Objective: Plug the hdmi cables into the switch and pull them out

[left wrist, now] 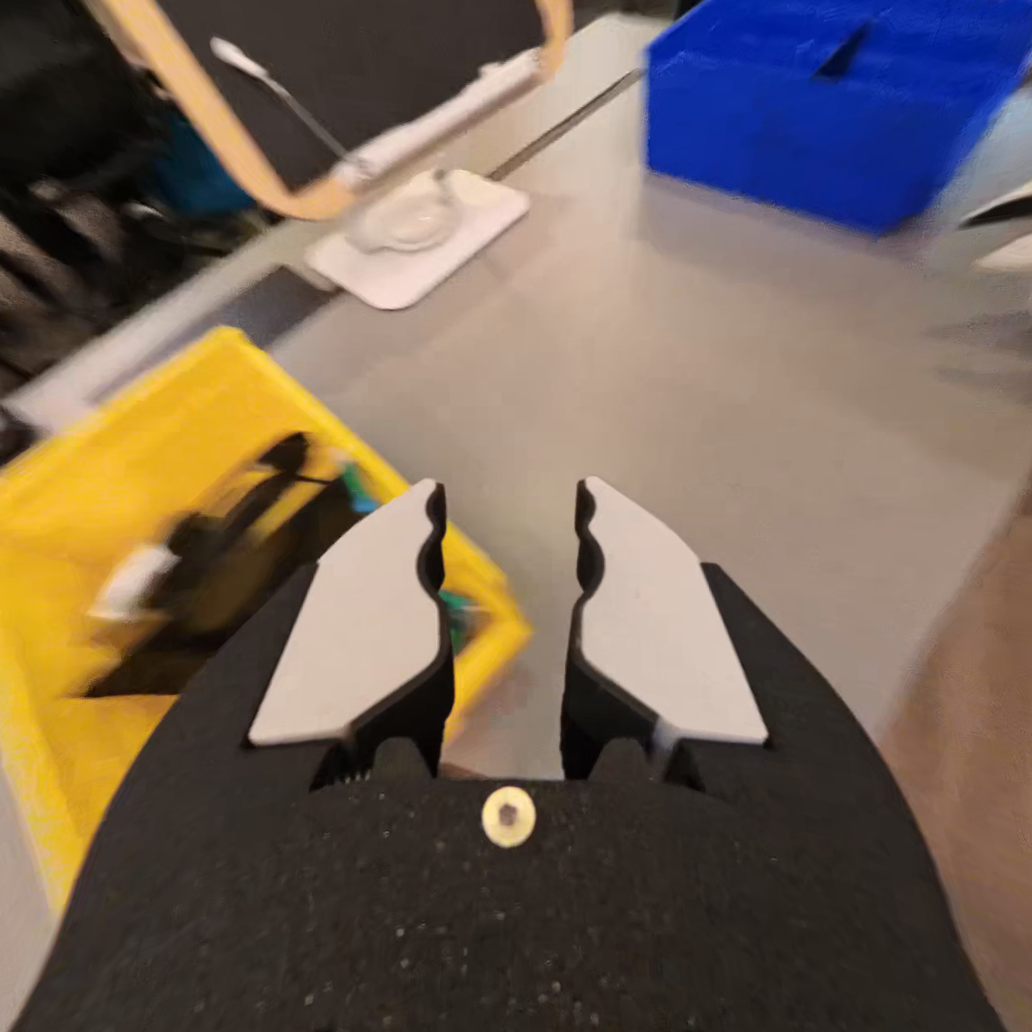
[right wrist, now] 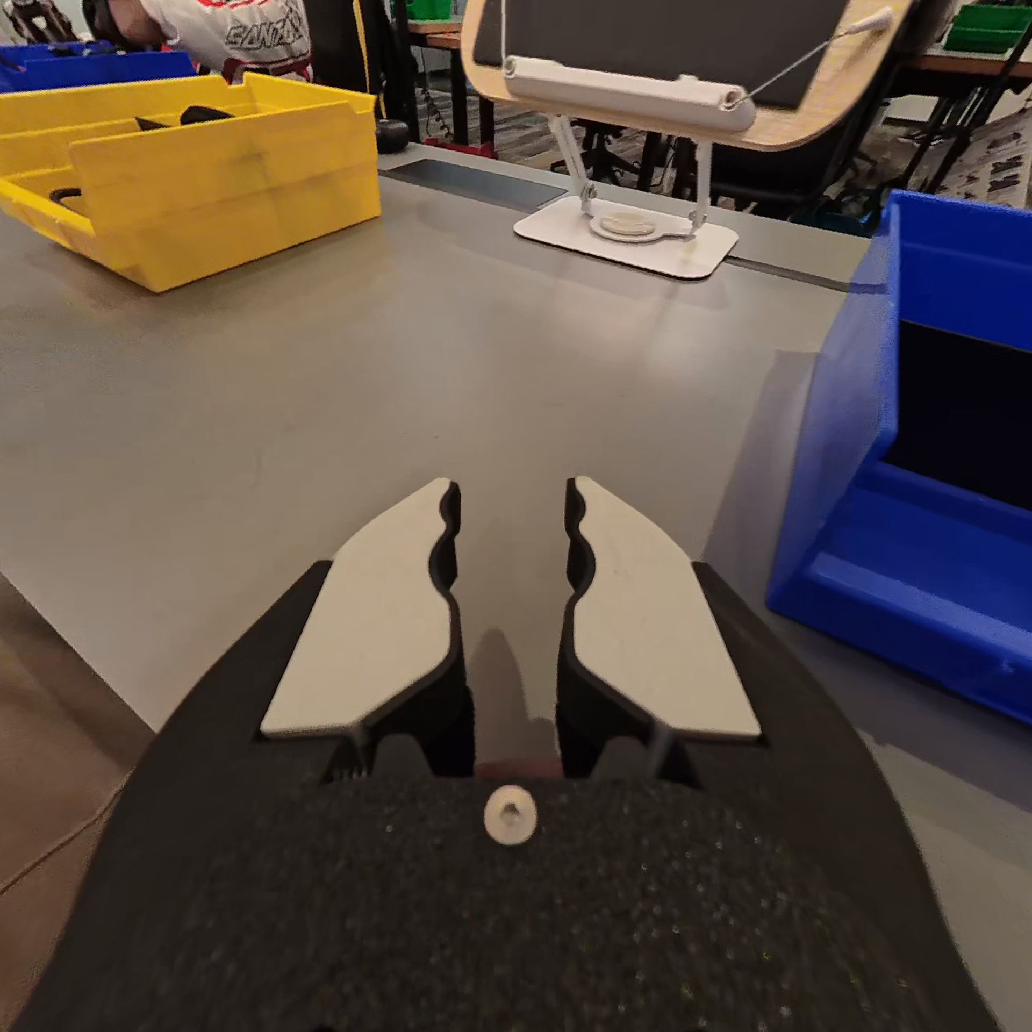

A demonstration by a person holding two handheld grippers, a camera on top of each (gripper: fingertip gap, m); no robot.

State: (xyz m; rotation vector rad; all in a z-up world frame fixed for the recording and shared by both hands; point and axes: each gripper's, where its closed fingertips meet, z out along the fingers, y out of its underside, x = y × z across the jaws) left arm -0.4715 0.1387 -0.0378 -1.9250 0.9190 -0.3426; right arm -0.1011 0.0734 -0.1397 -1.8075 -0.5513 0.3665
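My left gripper (left wrist: 511, 491) is open and empty, above the grey table beside a yellow bin (left wrist: 139, 474). The bin holds blurred black things, probably cables (left wrist: 234, 547), with a white piece and green bits. The left wrist view is motion-blurred. My right gripper (right wrist: 512, 488) is open and empty, low over the grey table (right wrist: 391, 363). The yellow bin (right wrist: 223, 184) stands far left in that view, with dark things showing inside. I cannot make out a switch in either view.
A blue bin (right wrist: 921, 502) stands at the right; it also shows in the left wrist view (left wrist: 826, 111). A white stand (right wrist: 625, 234) with a wood-framed panel (right wrist: 670, 61) sits at the table's far edge. A person's sleeve (right wrist: 245, 33) shows behind the yellow bin. Tip to tip, the grippers are about 40 cm apart.
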